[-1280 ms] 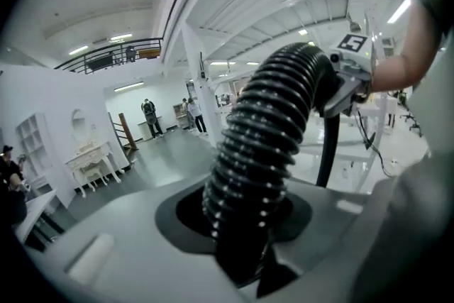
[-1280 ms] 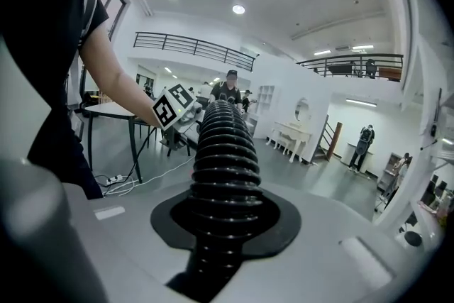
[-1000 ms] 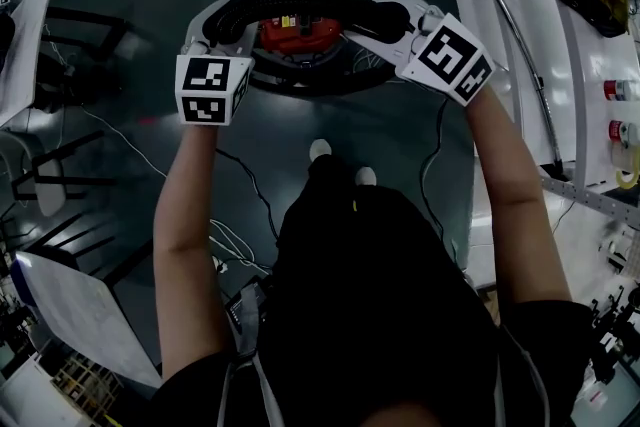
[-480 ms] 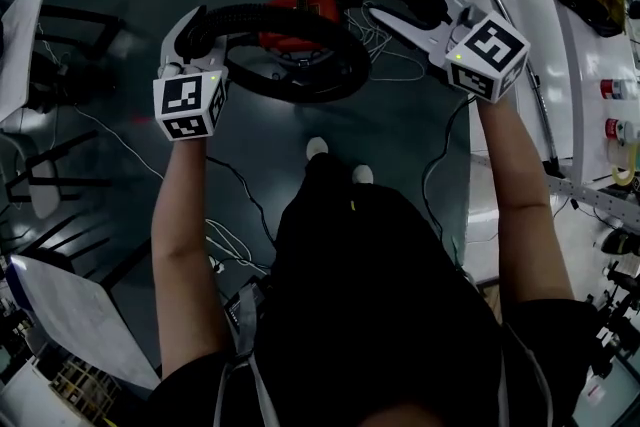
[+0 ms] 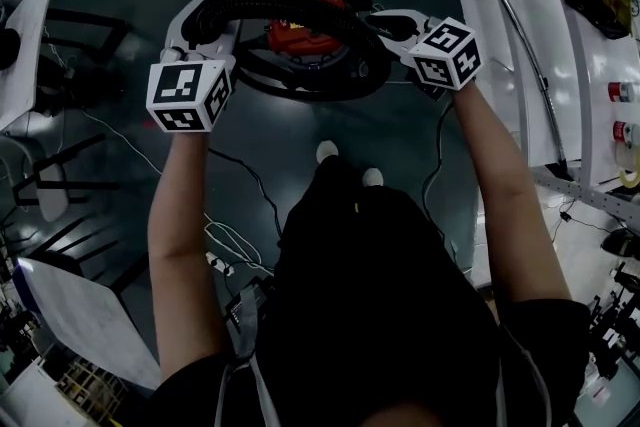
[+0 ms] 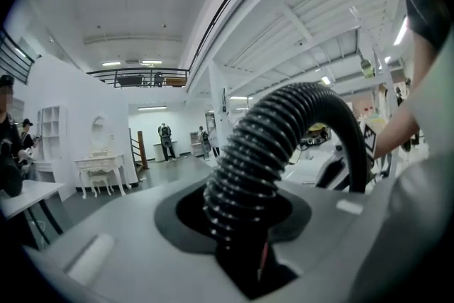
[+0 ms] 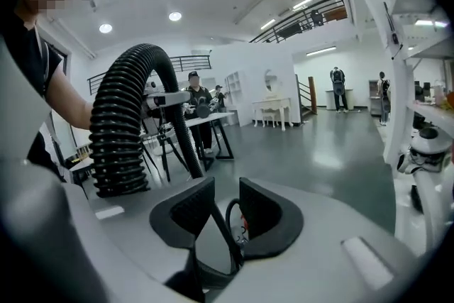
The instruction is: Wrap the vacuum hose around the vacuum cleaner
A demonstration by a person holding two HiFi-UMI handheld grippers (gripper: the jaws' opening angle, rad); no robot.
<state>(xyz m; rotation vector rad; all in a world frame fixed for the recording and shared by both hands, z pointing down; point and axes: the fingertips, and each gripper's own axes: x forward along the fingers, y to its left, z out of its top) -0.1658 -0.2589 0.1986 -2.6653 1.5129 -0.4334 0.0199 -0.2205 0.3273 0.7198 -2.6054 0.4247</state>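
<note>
Gripping the black vacuum hose (image 5: 290, 0) tight in the left hand-held gripper (image 5: 205, 20), up over the red vacuum cleaner (image 5: 300, 37) on the floor (image 5: 330, 125). Just closing the right hand-held gripper (image 7: 225, 206) a bit, jaws apart, pinching nothing.

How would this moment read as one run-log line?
left gripper: shut on hose | right gripper: open, jaws just been closing, empty, hose beside it | vacuum cleaner: beneath held hose
</note>
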